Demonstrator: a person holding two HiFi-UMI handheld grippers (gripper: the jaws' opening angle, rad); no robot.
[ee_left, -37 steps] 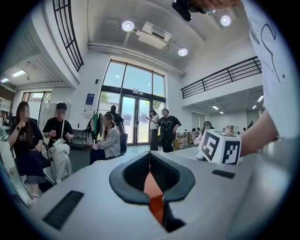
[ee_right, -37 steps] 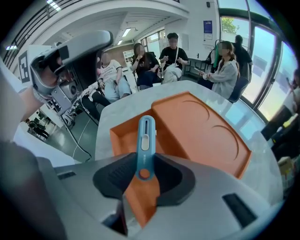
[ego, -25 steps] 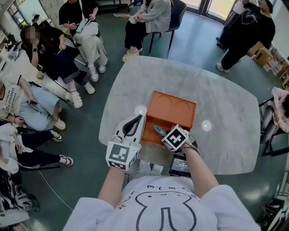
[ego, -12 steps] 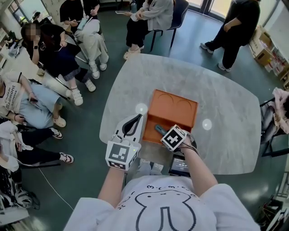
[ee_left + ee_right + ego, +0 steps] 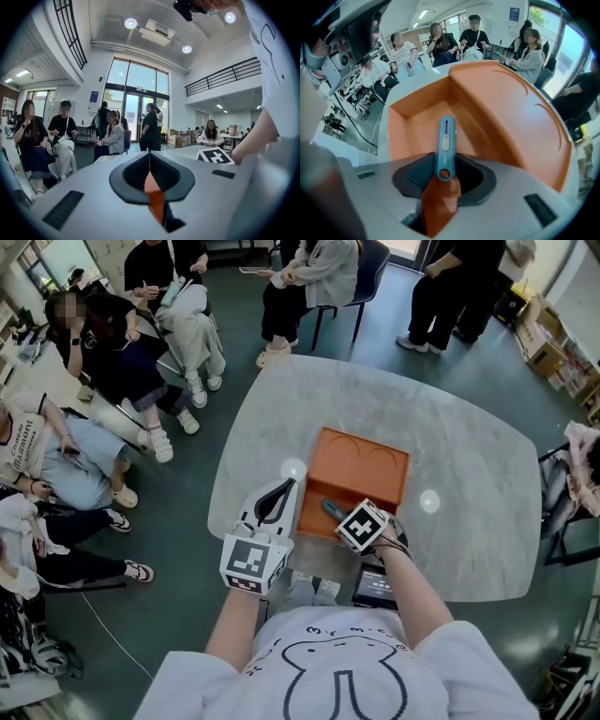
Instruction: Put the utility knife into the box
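Jaws, right gripper [image 5: 444, 161]: just been easing apart, utility knife [image 5: 446, 138] butt between them, pads apparently touching it; knife's far end inside orange box [image 5: 511, 122]. Left gripper [image 5: 149, 155]: clenched, empty, beside box, over table [image 5: 469, 456].

Grey marble table [image 5: 469, 456] is standing mid-floor. Seated people [image 5: 112, 357] are gathering along the far left. One standing person [image 5: 455, 292] is showing far right. Black device [image 5: 380, 587] is lying at the table's near edge.
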